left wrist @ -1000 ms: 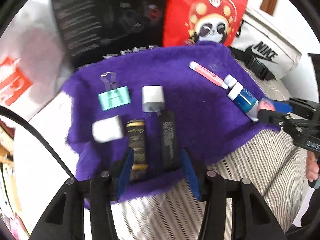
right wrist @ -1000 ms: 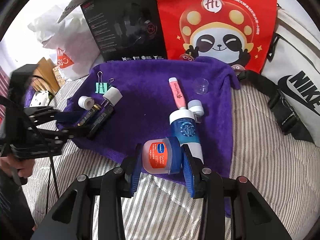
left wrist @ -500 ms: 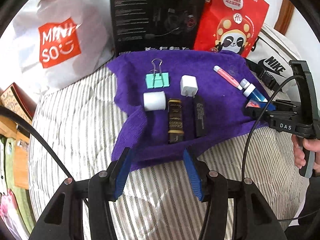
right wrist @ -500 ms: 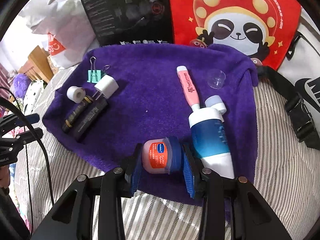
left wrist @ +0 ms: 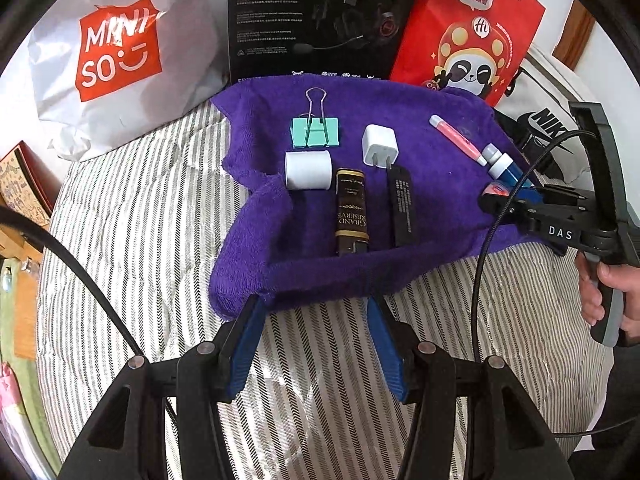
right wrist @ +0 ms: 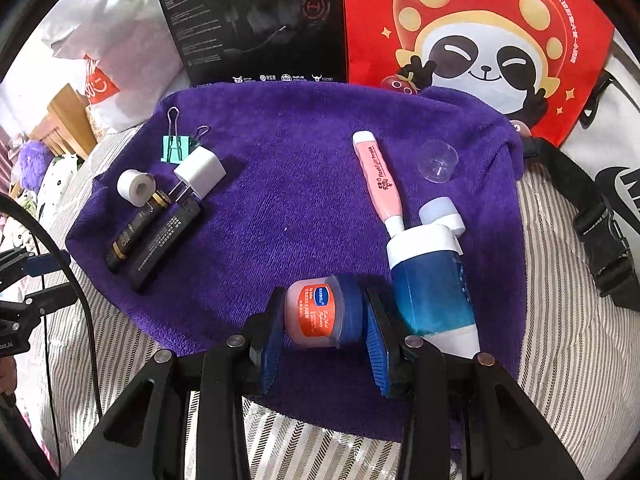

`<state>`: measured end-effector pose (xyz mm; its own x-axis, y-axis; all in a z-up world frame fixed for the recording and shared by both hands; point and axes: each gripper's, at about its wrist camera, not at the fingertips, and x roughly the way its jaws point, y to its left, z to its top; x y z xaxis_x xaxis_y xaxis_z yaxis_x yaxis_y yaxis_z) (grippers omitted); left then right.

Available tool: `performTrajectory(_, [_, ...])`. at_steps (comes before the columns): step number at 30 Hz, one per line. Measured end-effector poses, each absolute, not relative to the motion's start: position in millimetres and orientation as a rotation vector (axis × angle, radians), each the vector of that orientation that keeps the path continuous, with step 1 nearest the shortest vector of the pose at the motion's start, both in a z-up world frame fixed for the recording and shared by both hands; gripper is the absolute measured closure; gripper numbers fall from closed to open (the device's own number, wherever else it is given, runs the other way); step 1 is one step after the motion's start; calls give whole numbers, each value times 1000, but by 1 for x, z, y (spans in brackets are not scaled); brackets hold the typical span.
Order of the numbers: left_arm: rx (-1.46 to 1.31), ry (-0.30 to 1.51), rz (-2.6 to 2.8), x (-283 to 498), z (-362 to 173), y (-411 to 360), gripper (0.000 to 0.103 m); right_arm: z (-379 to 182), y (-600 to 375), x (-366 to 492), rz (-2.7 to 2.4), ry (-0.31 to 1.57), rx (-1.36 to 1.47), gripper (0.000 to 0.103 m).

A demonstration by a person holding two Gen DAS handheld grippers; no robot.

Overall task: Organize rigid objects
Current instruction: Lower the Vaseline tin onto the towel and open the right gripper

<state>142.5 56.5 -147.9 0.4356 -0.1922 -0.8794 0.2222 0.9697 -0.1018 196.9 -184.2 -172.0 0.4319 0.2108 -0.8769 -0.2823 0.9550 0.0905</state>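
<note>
A purple towel lies spread on a striped bed cover, and the small things sit on it in two groups. The right gripper has its blue fingers closed on a small lip-balm jar with an orange label and a blue lid, held on its side over the near edge of the towel, just beside a blue-and-white tube that lies flat. Next to the tube's cap lie a smaller white-capped bottle, a pink pen-shaped tube and a clear plastic cap. The left gripper hovers over the striped cover at the towel's near edge with its fingers part-way apart and nothing between them. Ahead of it lie a mint binder clip, a white charger plug, a roll of white tape, a black-and-gold lighter (it reads "Grand Reserve") and a flat black stick with small white print. A hand grips the right gripper's handle at the right edge of the left view. Behind the towel stand a white Miniso bag, a black headset box, a red panda bag and a white Nike bag.
</note>
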Motion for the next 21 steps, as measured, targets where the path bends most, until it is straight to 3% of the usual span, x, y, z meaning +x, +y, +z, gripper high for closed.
performTrajectory(9, [34,1094,-267,135,-146,50,47,-171,-182,198,313,1073,-106,64])
performTrajectory(13, [43,1097,-263,127,-144,49,45,-171,-187,198,316,1087,-68,55])
performTrajectory(18, [42,1096,-260,119,-140,49,39,-166,-193,192,310,1094,-42,54])
performTrajectory(21, [42,1096,-254,116,-138,48,35,-158,-194,185,312,1097,-41,47])
